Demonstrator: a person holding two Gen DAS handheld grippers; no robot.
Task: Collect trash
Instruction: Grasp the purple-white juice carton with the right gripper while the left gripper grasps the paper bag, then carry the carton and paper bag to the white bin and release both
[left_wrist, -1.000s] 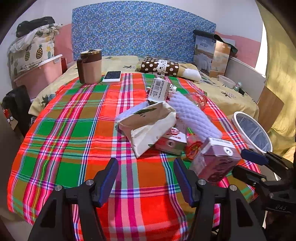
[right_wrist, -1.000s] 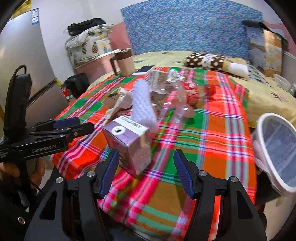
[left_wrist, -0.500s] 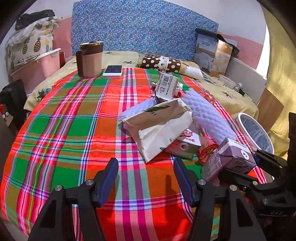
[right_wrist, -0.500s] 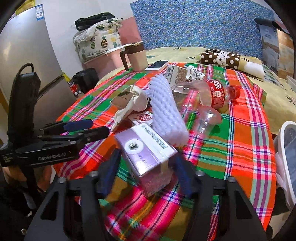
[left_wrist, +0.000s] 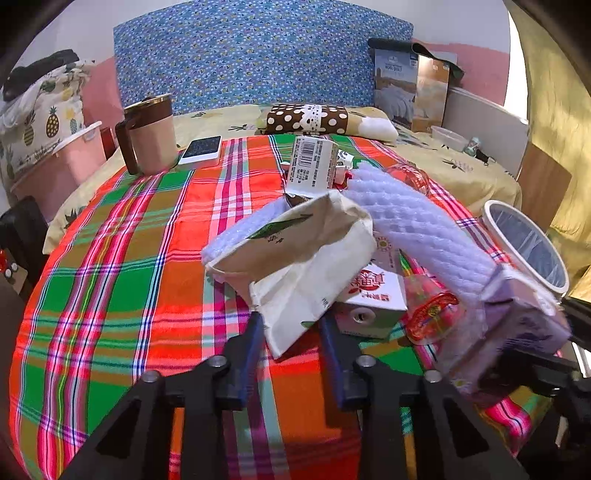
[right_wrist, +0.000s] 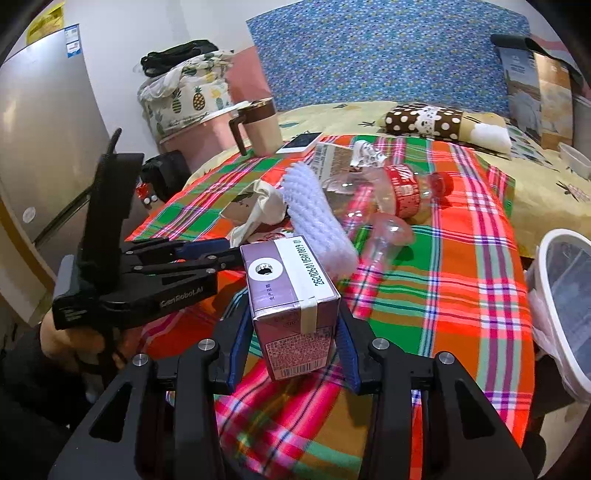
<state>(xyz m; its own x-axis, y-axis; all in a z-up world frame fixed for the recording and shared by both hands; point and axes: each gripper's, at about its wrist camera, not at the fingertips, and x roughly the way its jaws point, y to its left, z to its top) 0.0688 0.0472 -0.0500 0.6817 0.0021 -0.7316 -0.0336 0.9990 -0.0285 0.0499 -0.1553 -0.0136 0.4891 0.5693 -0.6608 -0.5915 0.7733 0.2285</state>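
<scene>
Purple carton (left_wrist: 517, 325) blurred (left view), white bin (right_wrist: 565, 295) cut off by edge

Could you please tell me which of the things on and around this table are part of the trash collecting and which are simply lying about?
Part of the job:
purple carton, held in the right gripper
paper bag, between the left gripper fingers
white foam net
red-and-white carton
clear bottle
barcoded carton
bin

Lying about:
mug
phone
spotted cushion

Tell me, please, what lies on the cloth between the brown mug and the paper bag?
Only bare plaid tablecloth, seen in the left wrist view between mug and paper bag; the phone lies aside.
</scene>
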